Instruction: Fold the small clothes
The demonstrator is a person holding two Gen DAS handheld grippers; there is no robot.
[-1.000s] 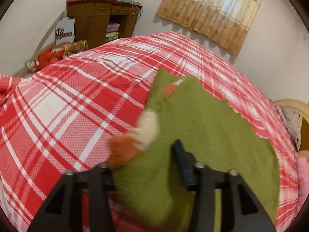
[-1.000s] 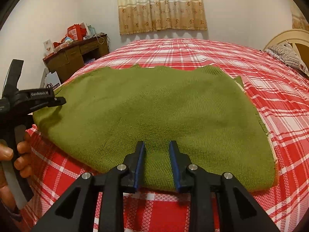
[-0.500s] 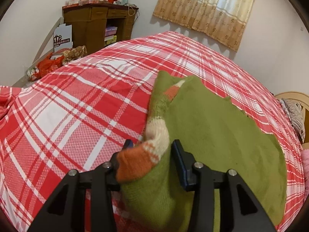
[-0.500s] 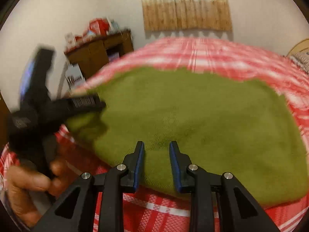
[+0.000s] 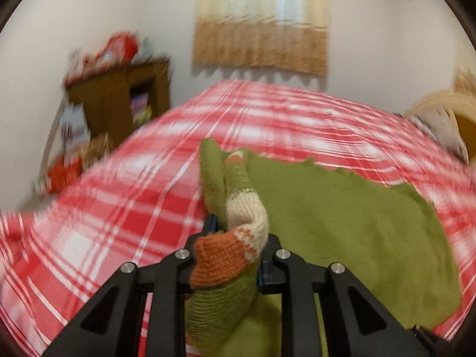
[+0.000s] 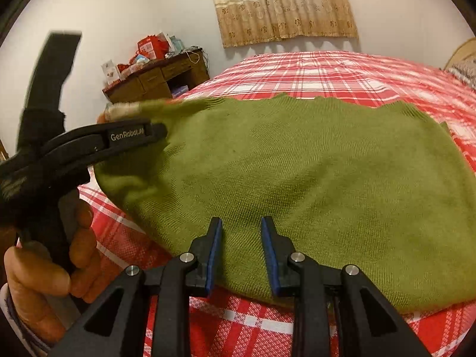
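Note:
A small green knitted sweater [image 6: 297, 178] lies spread on the red plaid bed [image 6: 327, 68]. My left gripper [image 5: 235, 238] is shut on the sweater's sleeve [image 5: 238, 223], whose end is cream and orange, and holds it lifted off the bed at the sweater's left side. It also shows in the right wrist view [image 6: 131, 134], held in a hand. My right gripper [image 6: 241, 238] is open and empty, its fingers low over the sweater's near edge.
A brown wooden desk [image 6: 154, 80] with red boxes on top stands at the left beyond the bed. A curtain [image 6: 285, 3] hangs on the far wall. A headboard and pillow [image 5: 440, 119] are at the right. Red bags [image 5: 62, 169] lie on the floor.
My left gripper closed on the sleeve, lifted it and swung right toward the sweater's body. The right gripper stayed open over the near edge.

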